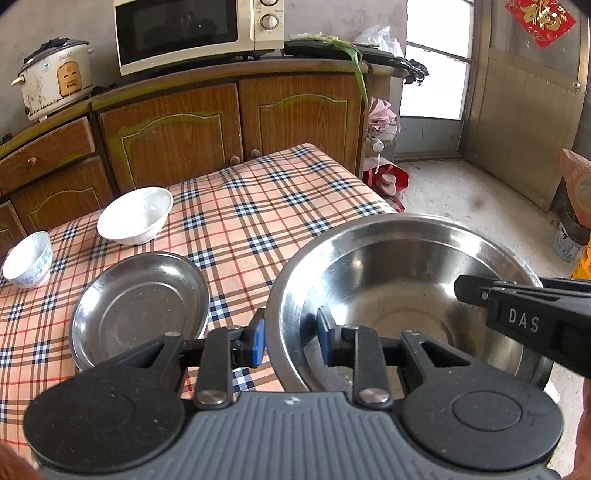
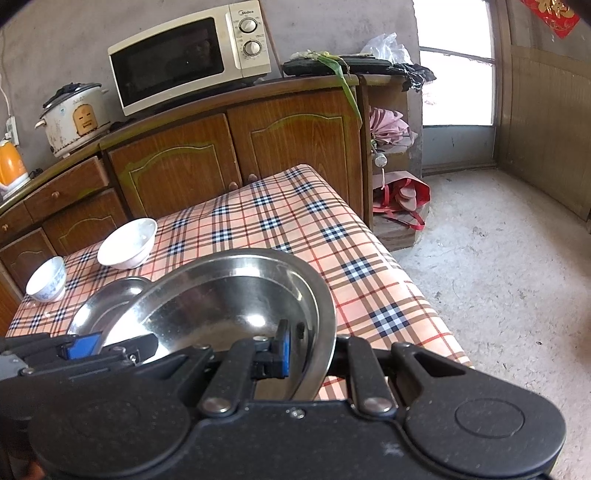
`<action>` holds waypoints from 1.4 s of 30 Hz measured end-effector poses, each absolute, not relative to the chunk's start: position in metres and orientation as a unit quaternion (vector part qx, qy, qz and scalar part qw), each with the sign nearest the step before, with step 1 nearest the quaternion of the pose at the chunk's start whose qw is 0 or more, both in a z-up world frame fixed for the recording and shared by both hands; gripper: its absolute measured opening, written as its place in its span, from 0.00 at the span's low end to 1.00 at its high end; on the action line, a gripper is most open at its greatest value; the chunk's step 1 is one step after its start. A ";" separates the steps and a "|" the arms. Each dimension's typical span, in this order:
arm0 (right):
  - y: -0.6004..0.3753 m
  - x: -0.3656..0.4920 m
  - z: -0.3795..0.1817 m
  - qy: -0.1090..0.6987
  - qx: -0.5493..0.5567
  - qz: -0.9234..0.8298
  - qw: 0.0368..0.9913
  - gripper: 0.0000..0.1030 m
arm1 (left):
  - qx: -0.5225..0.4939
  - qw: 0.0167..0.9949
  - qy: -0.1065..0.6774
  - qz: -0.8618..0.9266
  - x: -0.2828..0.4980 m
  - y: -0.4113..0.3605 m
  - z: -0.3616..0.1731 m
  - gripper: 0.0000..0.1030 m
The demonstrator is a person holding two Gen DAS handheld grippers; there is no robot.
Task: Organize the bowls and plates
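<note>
A large steel bowl (image 1: 406, 280) hangs over the table's right front corner, held between both grippers. My left gripper (image 1: 291, 343) straddles its left rim, one blue pad outside, one inside, shut on it. My right gripper (image 2: 314, 350) is shut on the bowl's right rim (image 2: 325, 314); it shows in the left wrist view (image 1: 517, 317) reaching over the bowl. A steel plate (image 1: 140, 306) lies on the plaid table (image 1: 258, 206) left of the bowl. A white bowl (image 1: 136, 216) and a small blue-patterned bowl (image 1: 27, 264) stand further left.
A wooden cabinet (image 1: 184, 129) runs behind the table with a microwave (image 1: 195, 31) and a rice cooker (image 1: 55, 77) on top. Bare concrete floor (image 2: 498, 258) lies right of the table. A red bag (image 2: 402, 199) sits by the cabinet's end.
</note>
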State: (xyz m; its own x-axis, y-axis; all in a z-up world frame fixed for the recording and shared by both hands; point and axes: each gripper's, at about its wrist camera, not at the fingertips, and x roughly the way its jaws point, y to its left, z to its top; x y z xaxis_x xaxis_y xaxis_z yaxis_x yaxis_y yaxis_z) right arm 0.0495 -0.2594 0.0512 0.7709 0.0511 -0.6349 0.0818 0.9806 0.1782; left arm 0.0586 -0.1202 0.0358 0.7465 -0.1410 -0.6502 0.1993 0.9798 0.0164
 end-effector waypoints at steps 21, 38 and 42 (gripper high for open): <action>-0.249 0.038 0.052 0.337 0.093 0.000 0.937 0.16 | 0.041 0.936 0.340 -0.084 0.044 -0.109 0.034 0.27; -0.230 0.026 0.046 0.342 0.087 0.011 0.936 0.16 | 0.031 0.934 0.348 -0.073 0.030 -0.093 0.028 0.28; -0.225 0.024 0.046 0.342 0.084 0.016 0.936 0.16 | 0.024 0.934 0.350 -0.070 0.028 -0.086 0.026 0.28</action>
